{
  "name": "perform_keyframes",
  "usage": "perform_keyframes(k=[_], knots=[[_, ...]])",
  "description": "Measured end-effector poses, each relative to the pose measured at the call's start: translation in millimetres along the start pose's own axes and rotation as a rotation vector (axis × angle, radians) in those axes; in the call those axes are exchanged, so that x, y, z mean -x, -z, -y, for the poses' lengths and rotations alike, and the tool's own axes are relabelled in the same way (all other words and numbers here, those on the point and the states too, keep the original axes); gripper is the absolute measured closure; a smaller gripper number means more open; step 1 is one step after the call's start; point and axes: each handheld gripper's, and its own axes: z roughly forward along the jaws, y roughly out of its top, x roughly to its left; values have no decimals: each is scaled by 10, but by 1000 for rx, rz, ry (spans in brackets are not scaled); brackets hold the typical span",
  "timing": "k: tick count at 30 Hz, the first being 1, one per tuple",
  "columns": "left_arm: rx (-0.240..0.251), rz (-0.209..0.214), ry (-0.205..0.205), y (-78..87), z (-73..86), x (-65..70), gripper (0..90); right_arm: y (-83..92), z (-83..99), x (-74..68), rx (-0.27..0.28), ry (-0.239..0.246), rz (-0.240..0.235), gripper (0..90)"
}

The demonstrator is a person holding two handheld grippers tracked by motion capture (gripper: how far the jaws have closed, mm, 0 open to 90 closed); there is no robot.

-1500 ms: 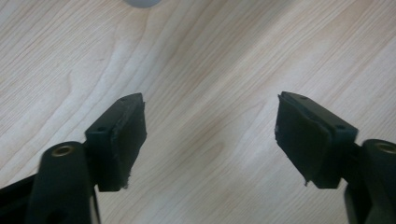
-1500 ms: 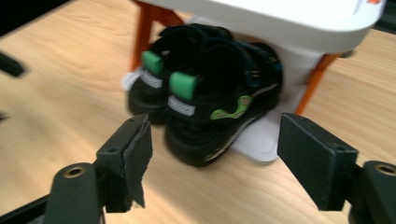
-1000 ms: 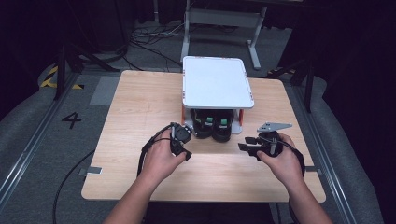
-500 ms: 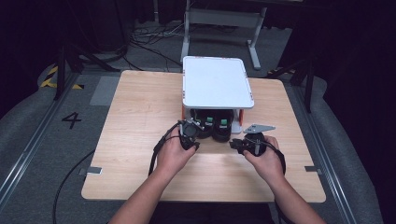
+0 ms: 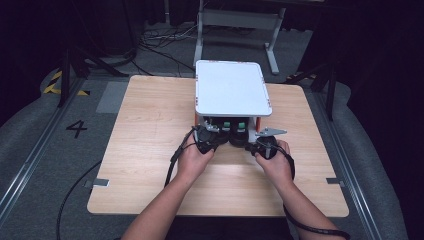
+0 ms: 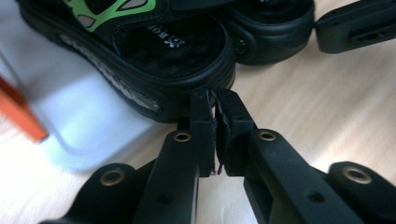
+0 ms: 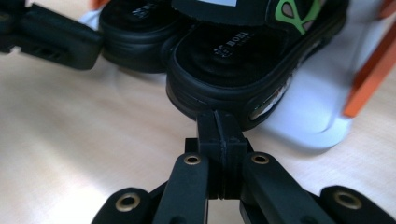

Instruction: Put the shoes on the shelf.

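Observation:
A pair of black sandals with green trim (image 5: 234,132) lies on the lower white shelf (image 6: 88,126) of a small rack, heels toward me. My left gripper (image 5: 207,140) is shut, and its tips (image 6: 215,99) press against the heel of the left sandal (image 6: 173,51) with nothing between the jaws. The right gripper (image 5: 263,145) is shut too. Its tips (image 7: 218,117) touch the heel of the right sandal (image 7: 233,60). The other sandal (image 7: 130,28) lies beside it. The rack's top hides the sandals' front halves in the high view.
The rack has a white top panel (image 5: 231,87) and orange legs (image 7: 369,74) and stands at the middle back of the wooden table (image 5: 145,130). A dark floor with cables and a metal stand (image 5: 235,22) lies beyond the table.
Both hands have moved forward and inward toward the rack. The two shut grippers have come up against the sandals' heels.

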Motion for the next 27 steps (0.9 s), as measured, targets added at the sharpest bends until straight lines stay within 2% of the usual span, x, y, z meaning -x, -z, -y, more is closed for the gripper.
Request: perform_keyframes(k=[5,7,8,10,15,17,19,20,21,22,23,24,25,27], knots=[[60,-33,32,-125,-55,-97,817,-130,-95,82,35,-5,23,900],[65,-46,18,-168,-75,-167,808,-182,-129,94,47,-9,26,900],[72,-56,34,-196,-82,-189,801,-221,-145,98,56,-8,37,900],[77,-66,38,-227,-96,-223,788,-280,-159,109,78,-1,51,900],[104,-73,58,-288,-116,-270,771,-371,-182,163,103,-4,74,897],[117,-68,56,-293,-103,-251,729,-385,-195,173,104,5,75,894],[114,-72,60,-288,-81,-193,641,-381,-188,164,110,26,68,820],[104,-54,55,-270,-72,-171,613,-374,-179,153,117,33,61,747],[104,-53,52,-239,-67,-149,596,-351,-171,130,121,39,71,742],[101,-42,47,-196,-61,-118,575,-307,-170,115,120,54,73,718],[87,-45,32,-129,-59,-81,550,-249,-171,95,124,56,65,686],[78,-31,31,-85,-57,-42,515,-162,-174,69,132,51,47,644],[66,-45,4,-10,-55,-5,496,-103,-178,51,138,50,34,610],[62,-58,-27,159,-49,86,459,46,-194,15,156,81,13,531]])
